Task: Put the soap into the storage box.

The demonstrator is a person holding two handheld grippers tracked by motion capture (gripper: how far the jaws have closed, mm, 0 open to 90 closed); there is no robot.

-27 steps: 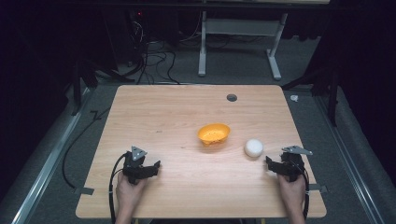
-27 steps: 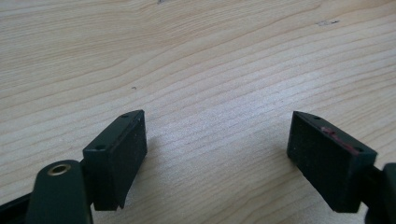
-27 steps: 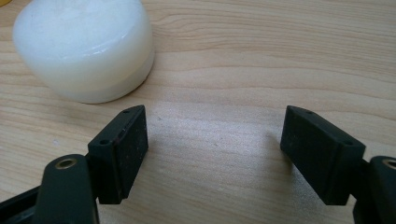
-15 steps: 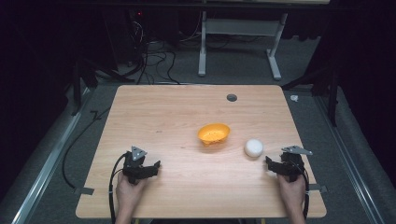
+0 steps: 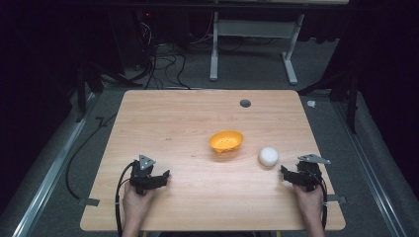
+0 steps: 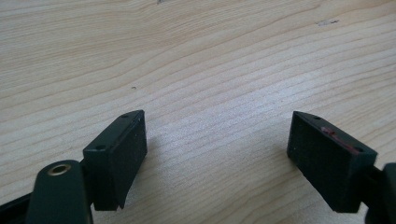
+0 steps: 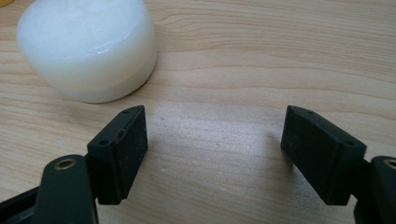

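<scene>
An orange bowl (image 5: 226, 141) sits near the middle of the wooden table (image 5: 188, 118). To its right lies a white round object (image 5: 268, 156), which looms large at the upper left of the right gripper view (image 7: 88, 44). My right gripper (image 5: 289, 174) rests on the table just right of and nearer than that white object, open, with bare wood between its jaws (image 7: 215, 144). My left gripper (image 5: 159, 177) rests at the table's front left, also open over bare wood (image 6: 217, 142). A hand holds each one from the near edge.
A dark round grommet hole (image 5: 245, 103) lies near the table's far edge. Beyond the table stand a white desk frame (image 5: 257, 44) and loose cables (image 5: 158, 59) on the grey floor. A metal rail (image 5: 44, 173) runs along the left.
</scene>
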